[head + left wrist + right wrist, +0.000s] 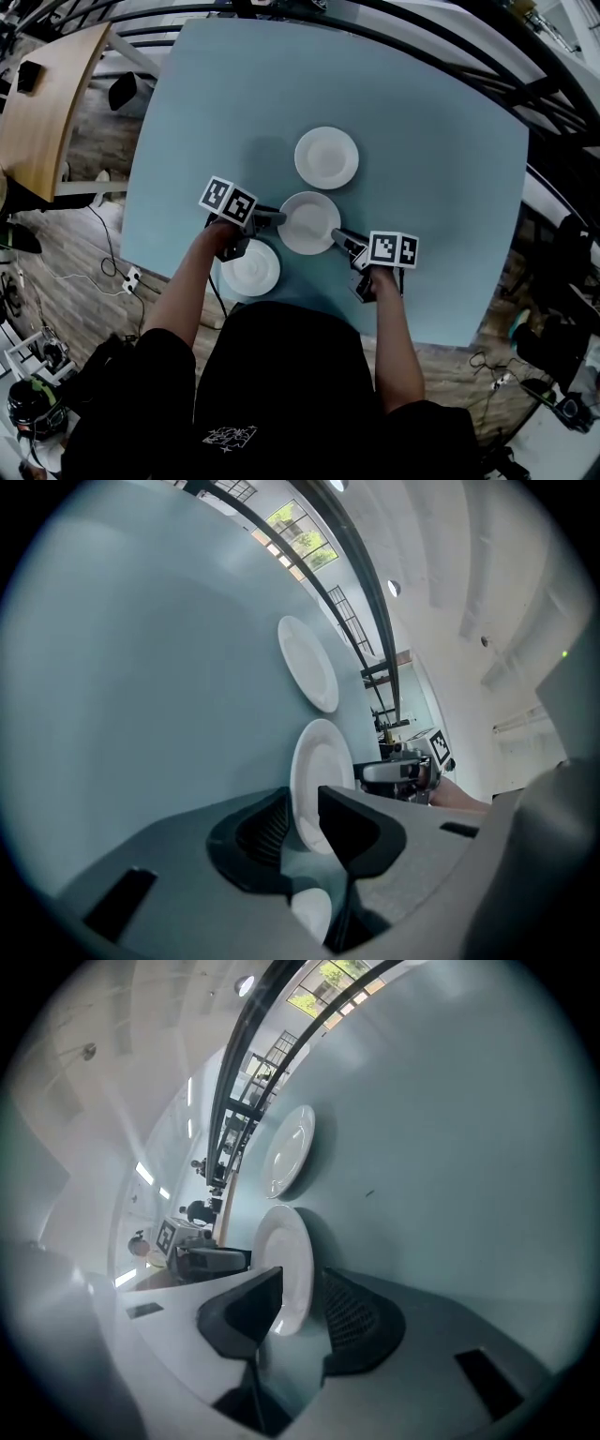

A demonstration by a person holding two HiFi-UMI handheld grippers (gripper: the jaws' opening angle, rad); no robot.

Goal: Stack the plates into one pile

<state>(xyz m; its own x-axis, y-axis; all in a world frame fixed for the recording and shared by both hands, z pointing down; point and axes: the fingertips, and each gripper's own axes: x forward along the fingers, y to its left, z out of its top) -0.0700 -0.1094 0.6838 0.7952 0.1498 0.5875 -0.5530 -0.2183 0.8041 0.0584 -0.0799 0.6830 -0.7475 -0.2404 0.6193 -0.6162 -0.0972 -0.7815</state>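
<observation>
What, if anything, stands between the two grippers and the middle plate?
Nothing visible does. The middle plate has its rim between the open jaws of the left gripper and the right gripper, one on each side.

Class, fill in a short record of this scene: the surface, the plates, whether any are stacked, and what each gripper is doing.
surface: light blue table
plates: three white: far plate, middle plate, near plate
stacked: no plate on another yet
left gripper: fingers open, astride middle plate's left rim
right gripper: fingers open, astride middle plate's right rim
</observation>
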